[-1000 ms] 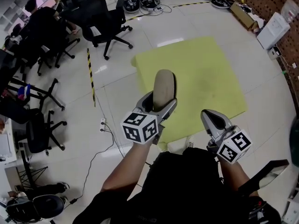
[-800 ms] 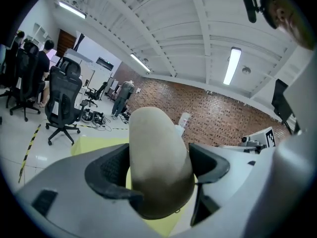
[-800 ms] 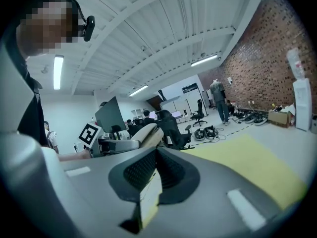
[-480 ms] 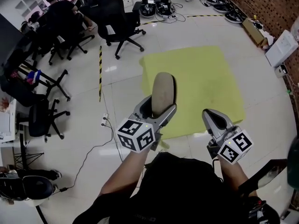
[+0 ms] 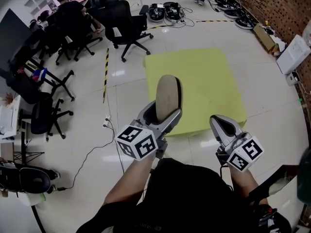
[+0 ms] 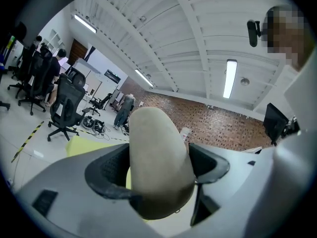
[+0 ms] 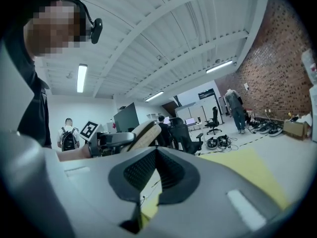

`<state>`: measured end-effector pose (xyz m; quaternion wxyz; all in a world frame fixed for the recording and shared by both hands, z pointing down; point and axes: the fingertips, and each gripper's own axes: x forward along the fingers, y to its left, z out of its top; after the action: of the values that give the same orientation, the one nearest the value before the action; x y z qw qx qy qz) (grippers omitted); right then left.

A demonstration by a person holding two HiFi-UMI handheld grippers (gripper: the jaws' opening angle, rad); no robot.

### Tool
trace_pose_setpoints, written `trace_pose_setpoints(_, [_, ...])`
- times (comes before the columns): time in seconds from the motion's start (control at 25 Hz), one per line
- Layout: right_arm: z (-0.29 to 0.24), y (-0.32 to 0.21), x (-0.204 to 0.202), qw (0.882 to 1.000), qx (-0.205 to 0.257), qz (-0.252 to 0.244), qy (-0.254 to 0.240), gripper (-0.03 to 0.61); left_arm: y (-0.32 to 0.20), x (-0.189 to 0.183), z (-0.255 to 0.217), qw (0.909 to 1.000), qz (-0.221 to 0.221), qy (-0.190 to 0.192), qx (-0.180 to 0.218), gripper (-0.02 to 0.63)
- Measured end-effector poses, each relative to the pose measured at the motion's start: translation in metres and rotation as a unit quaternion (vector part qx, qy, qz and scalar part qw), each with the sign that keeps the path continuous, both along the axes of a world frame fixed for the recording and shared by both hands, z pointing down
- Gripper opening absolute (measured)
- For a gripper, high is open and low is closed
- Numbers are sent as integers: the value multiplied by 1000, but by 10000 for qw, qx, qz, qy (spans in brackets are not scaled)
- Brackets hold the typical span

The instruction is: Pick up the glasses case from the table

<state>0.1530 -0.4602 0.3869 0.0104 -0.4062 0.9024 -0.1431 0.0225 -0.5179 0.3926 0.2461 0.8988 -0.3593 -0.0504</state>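
- Holding the glasses case (image 5: 168,92) in the air, the left gripper (image 5: 164,111) is clamped on the case's lower part. The left gripper view shows a ribbed pad pressed against each flank, and the rounded beige end stands out beyond the jaws.
- Position of the case: it is lifted clear of the yellow table top (image 5: 214,76), which lies below it and toward 12 o'clock in the head view. No contact between the two shows.
- Right gripper (image 5: 219,122): its jaws are pressed together with nothing between them. It is held at 3 o'clock of the left gripper, well apart from the case.
- Step in hand (judgement): the case is already off the table, so the pick-up looks essentially done. The next move calls only for constant jaw pressure and a steady carry. The smooth, curved shell could slip forward if the clamp eases.
- Edges: the near edge of the table top runs just beyond the two grippers in the head view. Its left edge lies at 11 o'clock of the case.
- Open room: bare floor tiles extend toward 9 o'clock and 3 o'clock. The office chairs (image 5: 124,25) at 11 o'clock, a floor cable (image 5: 92,154) at 8 o'clock and a white box (image 5: 294,52) at 2 o'clock all stand well apart from both grippers.
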Motion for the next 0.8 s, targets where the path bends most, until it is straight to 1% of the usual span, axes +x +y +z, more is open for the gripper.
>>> trace_pose_setpoints(0.24, [5,32,24,9999,-9,-119,-23,0,35,22,-5,9997,-73,-192,158,377])
trace_pose_setpoints(0.36, [8,43,33,9998,-48,-179,-81,0,53,27,-10,9991,-168,-301,238,377])
trace_pose_setpoints(0.6, [11,52,31,9992,-77,-335,-202,0,80,10,-14,9974,-477,-481,247,377])
trace_pose_setpoints(0.8, [4,59,23,9989,2,-373,-286,0,93,-9,-13,9963,-601,-587,198,377])
